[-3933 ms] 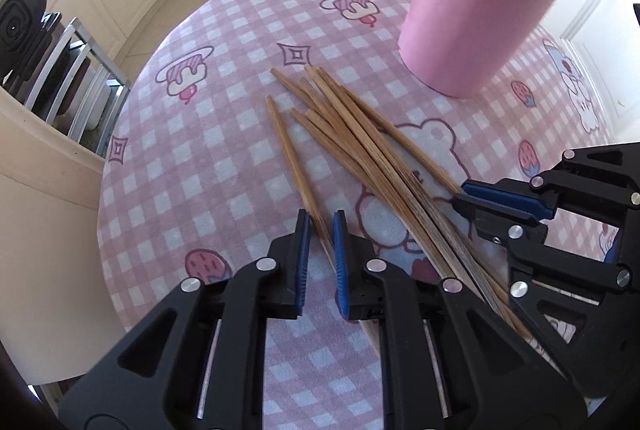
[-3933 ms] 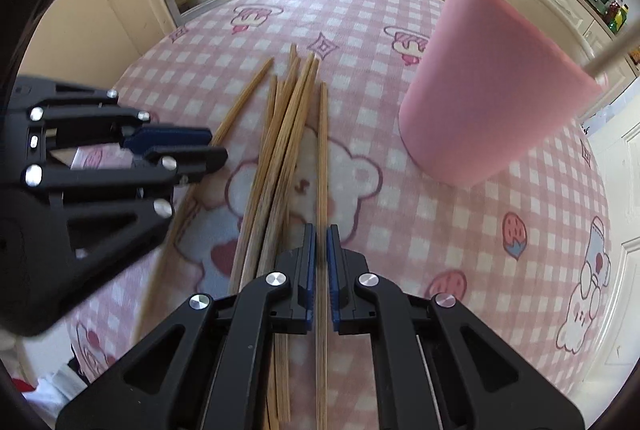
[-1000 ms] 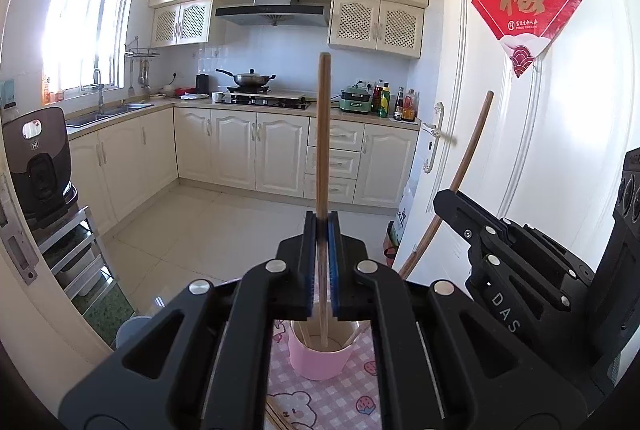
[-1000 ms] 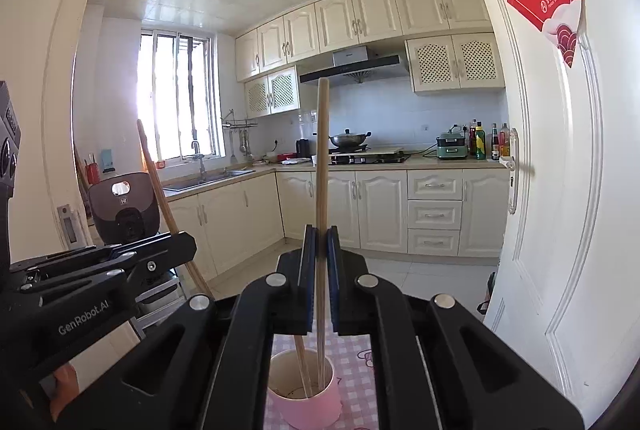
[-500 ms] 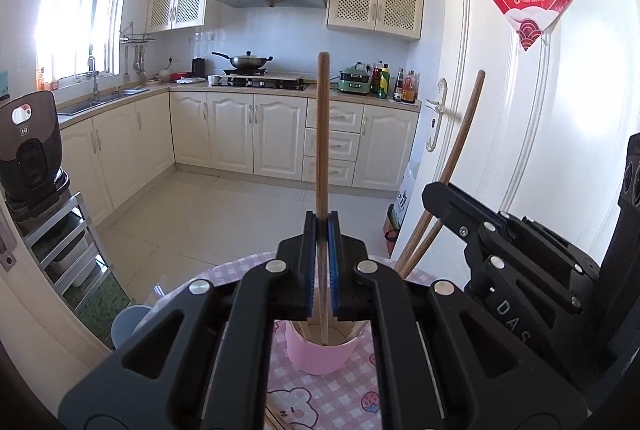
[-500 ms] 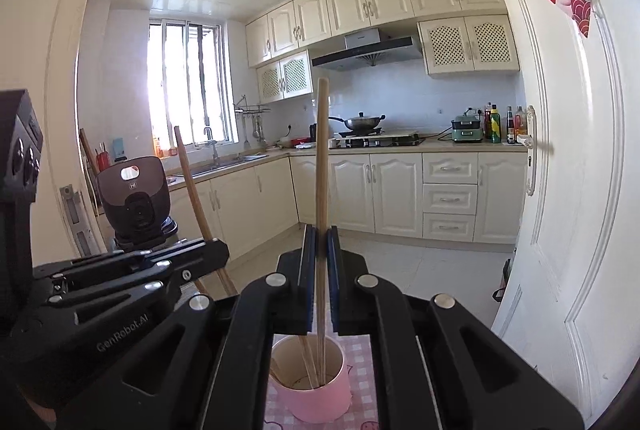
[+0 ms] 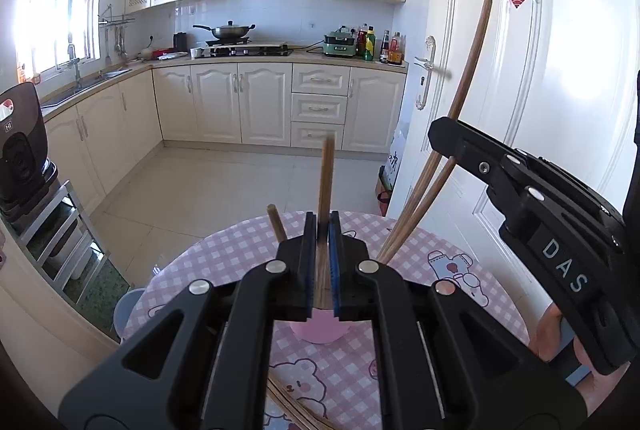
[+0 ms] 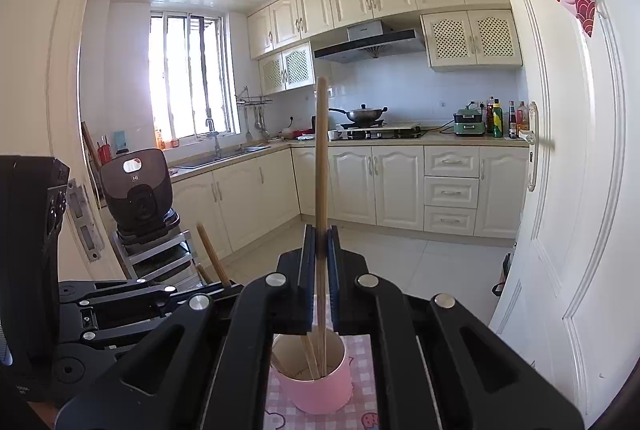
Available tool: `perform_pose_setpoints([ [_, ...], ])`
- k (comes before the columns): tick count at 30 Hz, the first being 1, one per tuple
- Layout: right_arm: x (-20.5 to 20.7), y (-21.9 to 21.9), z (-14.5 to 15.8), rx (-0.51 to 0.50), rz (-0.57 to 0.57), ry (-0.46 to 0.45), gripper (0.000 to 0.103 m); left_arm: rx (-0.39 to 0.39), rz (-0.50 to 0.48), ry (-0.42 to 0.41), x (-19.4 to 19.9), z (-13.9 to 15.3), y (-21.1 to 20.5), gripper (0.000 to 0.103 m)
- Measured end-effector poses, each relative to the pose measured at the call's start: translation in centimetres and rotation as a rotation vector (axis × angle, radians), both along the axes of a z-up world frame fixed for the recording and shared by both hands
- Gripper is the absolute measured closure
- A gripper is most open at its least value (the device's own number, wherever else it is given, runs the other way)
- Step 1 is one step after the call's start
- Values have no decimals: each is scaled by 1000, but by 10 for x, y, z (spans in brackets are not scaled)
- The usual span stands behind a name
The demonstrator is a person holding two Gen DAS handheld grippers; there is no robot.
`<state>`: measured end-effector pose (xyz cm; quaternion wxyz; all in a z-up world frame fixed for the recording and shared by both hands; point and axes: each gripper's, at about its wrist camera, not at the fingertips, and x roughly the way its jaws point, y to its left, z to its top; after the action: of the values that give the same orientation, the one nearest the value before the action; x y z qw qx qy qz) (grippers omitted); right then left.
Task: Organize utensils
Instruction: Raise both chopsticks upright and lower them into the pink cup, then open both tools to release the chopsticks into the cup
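My left gripper [image 7: 322,227] is shut on an upright wooden chopstick [image 7: 326,174], directly over the pink cup [image 7: 319,331] on the pink checked table [image 7: 224,254]. That stick looks blurred. My right gripper [image 8: 320,235] is shut on another chopstick [image 8: 321,158], whose lower end stands inside the pink cup [image 8: 320,388] among several chopsticks. From the left wrist, the right gripper [image 7: 442,132] is at the right, its chopstick [image 7: 474,62] slanting up. From the right wrist, the left gripper [image 8: 226,288] is at the lower left.
Loose chopsticks [image 7: 296,412] lie on the table near its front edge. A white door [image 7: 560,90] stands close on the right. A metal rack [image 8: 160,258] with a dark appliance [image 8: 136,190] is at the left, kitchen cabinets behind.
The left gripper has sunk toward the cup and tilted down, so more table shows. Its chopstick now sticks out less above the jaws. The right gripper has hardly moved.
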<state>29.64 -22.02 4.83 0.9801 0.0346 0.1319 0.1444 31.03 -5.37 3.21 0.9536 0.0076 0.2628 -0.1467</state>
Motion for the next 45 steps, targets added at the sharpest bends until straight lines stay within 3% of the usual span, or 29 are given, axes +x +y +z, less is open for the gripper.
perform_pose_setpoints([
  [10,-2,-1,3,-6,4,18,98,-16,-1,11,-9,5,4,94],
  [11,-3,-1,2,-5,4,21,98,-15,-1,11,-10,5,5,86],
  [12,-4,-1,3,-6,5,22,98,-12,3,6,-10,6,4,68],
  [14,-5,0,3,-12,8,22,98,-10,16,-40,-18,10,5,45],
  [22,-13,0,5,-15,10,27,98,-1,22,-54,-28,18,5,44],
  [33,-47,7,6,-58,26,43,95,-2,41,-76,-65,27,22,34],
  [45,-81,40,-19,-156,109,103,92,29,75,37,-92,-2,42,32],
])
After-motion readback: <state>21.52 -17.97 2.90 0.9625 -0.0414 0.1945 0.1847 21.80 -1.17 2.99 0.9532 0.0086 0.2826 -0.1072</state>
